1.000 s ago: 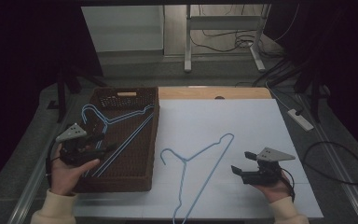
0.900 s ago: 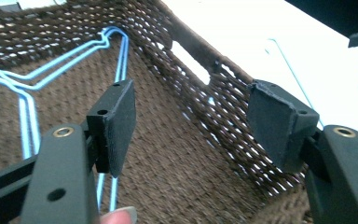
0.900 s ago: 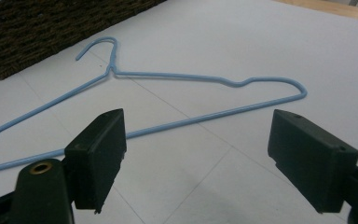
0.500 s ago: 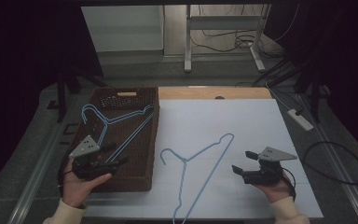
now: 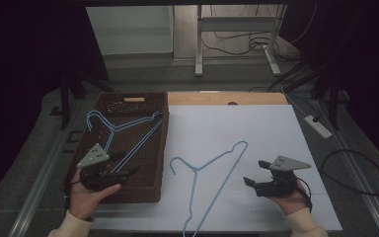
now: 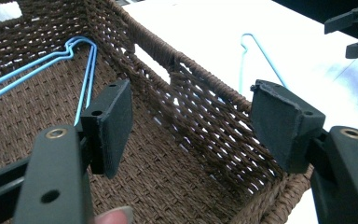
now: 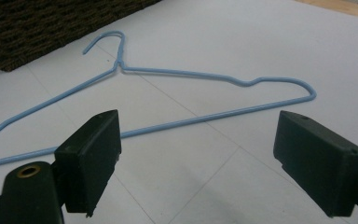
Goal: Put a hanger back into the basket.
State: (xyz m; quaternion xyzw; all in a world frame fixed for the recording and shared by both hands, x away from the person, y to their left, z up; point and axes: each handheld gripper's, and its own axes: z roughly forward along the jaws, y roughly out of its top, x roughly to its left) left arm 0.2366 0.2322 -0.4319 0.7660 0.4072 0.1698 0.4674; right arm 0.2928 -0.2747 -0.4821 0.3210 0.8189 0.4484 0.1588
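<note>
The left claw (image 5: 128, 172) is wide apart over the brown basket (image 5: 154, 148). Right of the basket, the right claw (image 5: 255, 173), just opening, holds nothing beside 1 blue hanger (image 5: 212, 160).

In your high view, the blue hanger (image 5: 205, 173) on the counter (image 5: 256, 128) runs off the bottom edge; in your right tool view its long arm leaves the left edge.

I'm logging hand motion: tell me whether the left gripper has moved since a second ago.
Yes. The left gripper has shifted right and toward the camera along the wicker basket.
</note>
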